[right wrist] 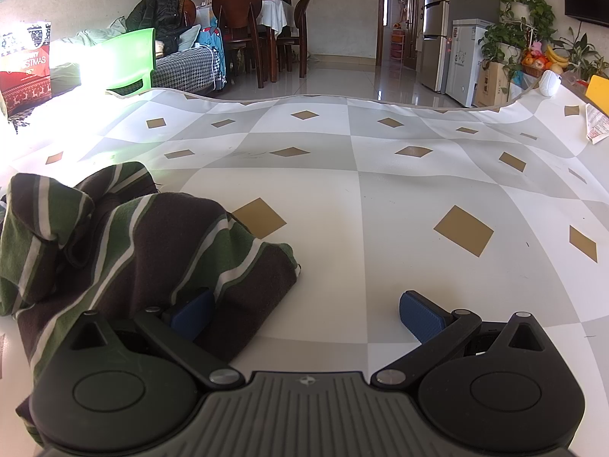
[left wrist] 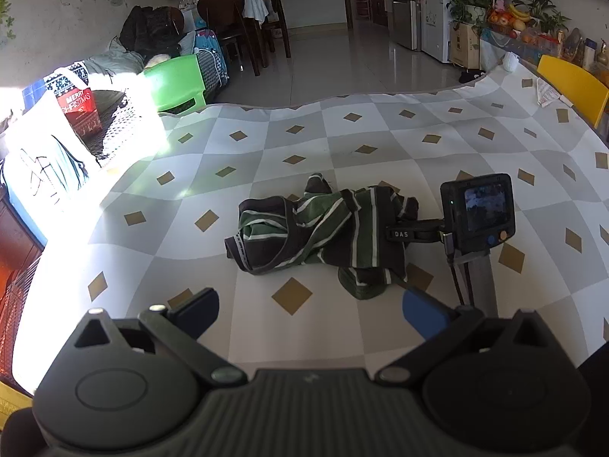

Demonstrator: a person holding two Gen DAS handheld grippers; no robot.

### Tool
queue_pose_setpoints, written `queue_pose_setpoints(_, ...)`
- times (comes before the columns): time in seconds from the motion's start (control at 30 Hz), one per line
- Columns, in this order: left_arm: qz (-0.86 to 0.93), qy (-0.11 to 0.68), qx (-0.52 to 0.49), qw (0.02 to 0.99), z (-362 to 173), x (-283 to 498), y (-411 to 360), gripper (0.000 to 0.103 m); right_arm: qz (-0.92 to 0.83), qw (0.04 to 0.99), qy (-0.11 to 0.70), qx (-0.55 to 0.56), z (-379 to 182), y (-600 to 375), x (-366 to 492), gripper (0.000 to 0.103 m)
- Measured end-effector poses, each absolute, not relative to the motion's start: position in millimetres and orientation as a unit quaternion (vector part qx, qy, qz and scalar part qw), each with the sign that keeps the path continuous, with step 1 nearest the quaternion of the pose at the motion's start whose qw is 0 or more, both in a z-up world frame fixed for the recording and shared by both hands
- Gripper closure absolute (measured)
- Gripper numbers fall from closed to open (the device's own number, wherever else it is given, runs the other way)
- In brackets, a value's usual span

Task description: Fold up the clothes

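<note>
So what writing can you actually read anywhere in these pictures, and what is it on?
"MERRY CHRISTMAS": red gift bag, partly washed out by glare in the right view.
"DAS": black strap beside the small camera.
Paper slip at the table's right edge: print too small to read.
White freezer: markings blurred.

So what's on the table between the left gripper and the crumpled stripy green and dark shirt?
Nothing. In the left wrist view, only bare checked tablecloth lies between the open left gripper and the crumpled green-and-dark striped shirt.
</note>
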State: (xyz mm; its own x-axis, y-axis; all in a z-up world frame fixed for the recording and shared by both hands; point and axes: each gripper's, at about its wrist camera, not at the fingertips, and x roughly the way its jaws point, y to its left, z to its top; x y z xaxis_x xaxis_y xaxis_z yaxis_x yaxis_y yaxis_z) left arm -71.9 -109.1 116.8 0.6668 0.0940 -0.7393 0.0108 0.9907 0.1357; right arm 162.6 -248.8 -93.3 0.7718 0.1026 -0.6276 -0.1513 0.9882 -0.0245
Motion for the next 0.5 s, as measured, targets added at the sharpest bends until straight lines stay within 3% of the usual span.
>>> queue_pose_setpoints(0.5,0.020,0.447,0.038,0.894,96.7,-88.4,-89.5,0.000,0.068,0.940,0.331,-0.037,-93.4,-248.7,162.6,0.000)
